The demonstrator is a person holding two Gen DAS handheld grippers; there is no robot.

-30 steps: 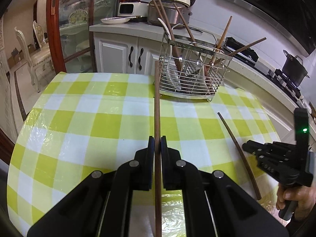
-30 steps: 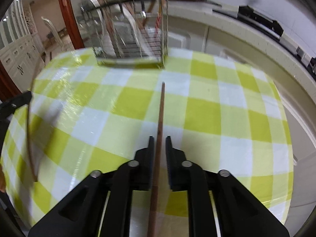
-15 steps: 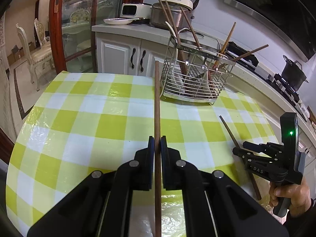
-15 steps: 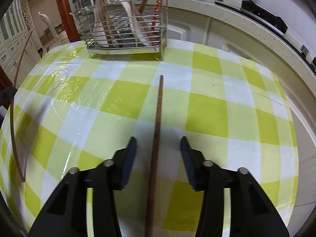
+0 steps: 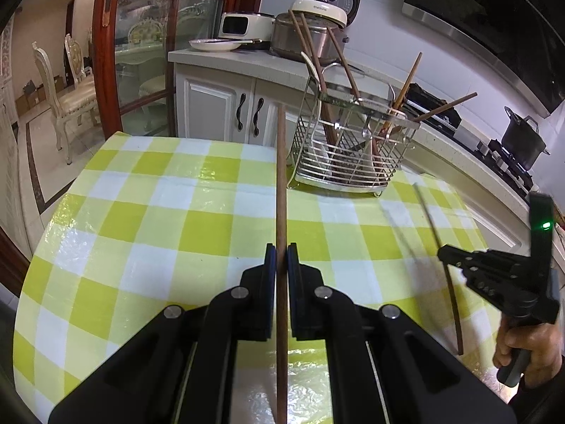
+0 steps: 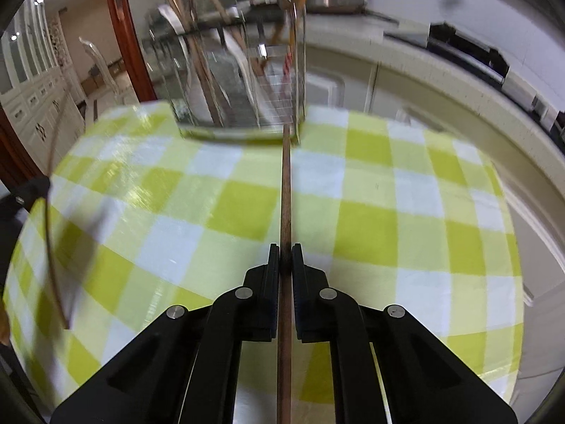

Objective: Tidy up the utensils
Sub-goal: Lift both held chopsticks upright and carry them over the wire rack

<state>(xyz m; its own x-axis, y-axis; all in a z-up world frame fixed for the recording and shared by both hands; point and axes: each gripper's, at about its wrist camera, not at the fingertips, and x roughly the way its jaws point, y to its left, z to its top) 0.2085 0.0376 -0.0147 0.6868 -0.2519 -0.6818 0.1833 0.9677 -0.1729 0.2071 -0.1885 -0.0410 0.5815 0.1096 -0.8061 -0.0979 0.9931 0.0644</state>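
Note:
My left gripper is shut on a long brown chopstick that points toward the wire utensil rack at the table's far side. The rack holds several chopsticks and spoons, standing or leaning. My right gripper is closing onto a second brown chopstick, its pads pressing it. In the left wrist view the right gripper is at the right with a hand on its handle. Its chopstick is blurred and off the cloth. The rack is blurred ahead of the right gripper.
A yellow-and-white checked cloth covers the round table. Behind it a counter carries a rice cooker and a plate, above white cabinets. A black pot sits on the stove at right. A chair stands at far left.
The right gripper spread wide around the chopstick lying on the cloth, then shut on it and raised it off the table. The left gripper kept still with its chopstick.

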